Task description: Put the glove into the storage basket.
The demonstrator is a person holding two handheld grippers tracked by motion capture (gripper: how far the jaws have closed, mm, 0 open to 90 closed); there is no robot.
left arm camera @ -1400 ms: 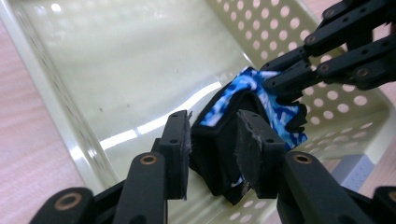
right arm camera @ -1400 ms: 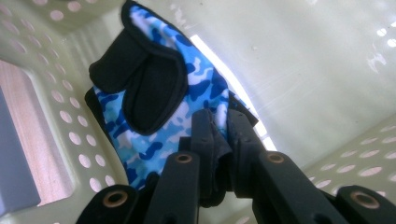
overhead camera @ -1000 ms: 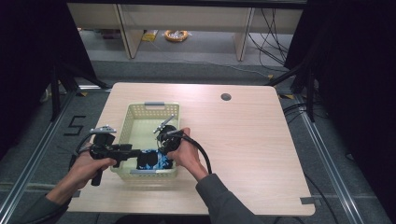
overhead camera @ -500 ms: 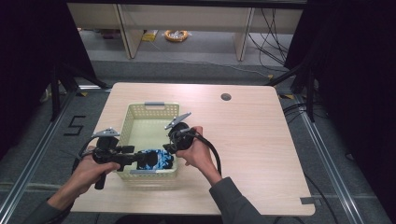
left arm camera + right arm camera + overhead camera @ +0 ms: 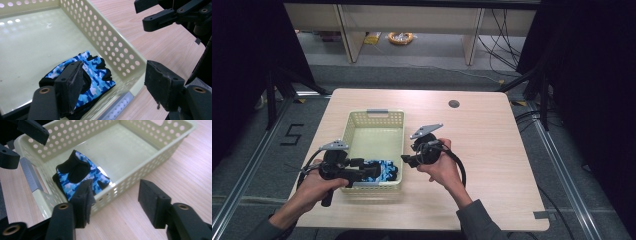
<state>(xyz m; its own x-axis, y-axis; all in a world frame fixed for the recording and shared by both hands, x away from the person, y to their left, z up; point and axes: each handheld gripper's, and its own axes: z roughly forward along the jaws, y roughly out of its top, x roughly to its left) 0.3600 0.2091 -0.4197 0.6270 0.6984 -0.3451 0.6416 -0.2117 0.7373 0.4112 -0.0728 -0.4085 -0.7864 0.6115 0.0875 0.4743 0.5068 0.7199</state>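
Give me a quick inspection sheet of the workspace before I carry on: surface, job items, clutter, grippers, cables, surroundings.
Surface: light wood table, with a small dark round spot near the far edge.
Job's things: blue camouflage glove lying in the near end of the pale yellow perforated basket; rest of the basket bare.
Clutter: nothing seen.
Grippers: left gripper jaws have just been opening, over the basket's near corner, nothing gripped. Right gripper jaws have just been opening, beside the basket over the table, nothing between them.
Cables: one trails from each gripper; more on the floor beyond the table.
Surroundings: shelving legs, yellow coil on the floor.
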